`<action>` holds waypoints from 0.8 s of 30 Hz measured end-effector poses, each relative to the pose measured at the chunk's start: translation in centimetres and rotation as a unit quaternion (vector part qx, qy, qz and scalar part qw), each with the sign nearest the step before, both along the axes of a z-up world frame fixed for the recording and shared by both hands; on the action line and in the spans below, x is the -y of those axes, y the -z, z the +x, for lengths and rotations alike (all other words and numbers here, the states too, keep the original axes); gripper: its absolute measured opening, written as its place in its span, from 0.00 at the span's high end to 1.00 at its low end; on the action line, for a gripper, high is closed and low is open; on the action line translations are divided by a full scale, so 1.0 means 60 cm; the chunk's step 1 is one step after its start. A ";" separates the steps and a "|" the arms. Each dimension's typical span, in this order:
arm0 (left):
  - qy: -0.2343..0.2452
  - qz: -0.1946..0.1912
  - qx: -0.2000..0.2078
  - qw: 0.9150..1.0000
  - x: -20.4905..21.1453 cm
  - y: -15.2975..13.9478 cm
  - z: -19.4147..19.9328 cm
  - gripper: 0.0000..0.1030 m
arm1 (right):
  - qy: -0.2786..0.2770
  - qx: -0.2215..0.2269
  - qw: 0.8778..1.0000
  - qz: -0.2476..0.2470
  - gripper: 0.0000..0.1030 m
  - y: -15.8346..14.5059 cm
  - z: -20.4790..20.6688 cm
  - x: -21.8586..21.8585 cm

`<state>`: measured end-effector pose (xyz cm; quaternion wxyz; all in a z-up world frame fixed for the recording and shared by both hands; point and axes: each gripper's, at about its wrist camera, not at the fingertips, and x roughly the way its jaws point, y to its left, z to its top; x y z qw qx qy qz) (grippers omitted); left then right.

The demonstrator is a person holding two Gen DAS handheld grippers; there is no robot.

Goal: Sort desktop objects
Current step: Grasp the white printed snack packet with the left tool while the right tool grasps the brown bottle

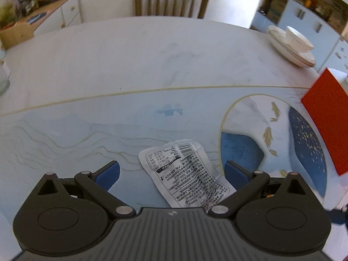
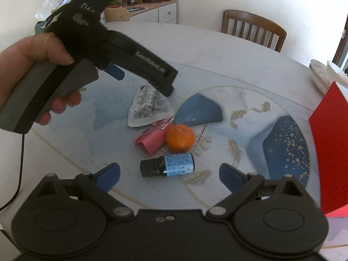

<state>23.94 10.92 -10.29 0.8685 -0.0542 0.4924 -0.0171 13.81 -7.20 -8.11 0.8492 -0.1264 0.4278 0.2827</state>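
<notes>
The round table (image 2: pixel 217 50) carries a red box (image 2: pixel 326 143) at its right edge. The left gripper (image 1: pixel 171 171) hangs wide open and empty above a white printed sachet (image 1: pixel 184 169). The right gripper (image 2: pixel 169 174), likewise spread and empty, faces the tangerine (image 2: pixel 180 138); pink paper (image 2: pixel 150 140) touches the tangerine's left, a dark dropper bottle (image 2: pixel 167 164) lies just before it.

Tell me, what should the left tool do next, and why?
Probably dip a little lower and close on the white packet. The left tool is open, its blue fingers sit on either side of the packet, and it holds nothing.
</notes>
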 end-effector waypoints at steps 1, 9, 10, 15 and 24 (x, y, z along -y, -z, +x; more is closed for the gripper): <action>-0.005 -0.001 -0.005 1.000 0.002 0.004 0.003 0.00 | 0.000 -0.002 1.000 0.000 0.06 0.002 0.002 -0.001; -0.044 -0.004 -0.025 0.999 0.012 0.023 0.007 0.01 | 0.002 -0.004 1.000 -0.013 0.09 0.024 0.016 -0.014; -0.046 -0.005 -0.025 0.999 0.013 0.023 0.006 0.01 | 0.003 -0.005 1.000 -0.014 0.10 0.025 0.017 -0.015; -0.055 -0.005 -0.019 0.998 0.018 0.022 0.000 0.03 | 0.003 -0.007 1.000 -0.022 0.16 0.036 0.021 -0.021; -0.037 0.016 -0.009 0.999 0.026 0.022 -0.006 0.11 | 0.003 -0.011 1.000 -0.029 0.20 0.046 0.025 -0.026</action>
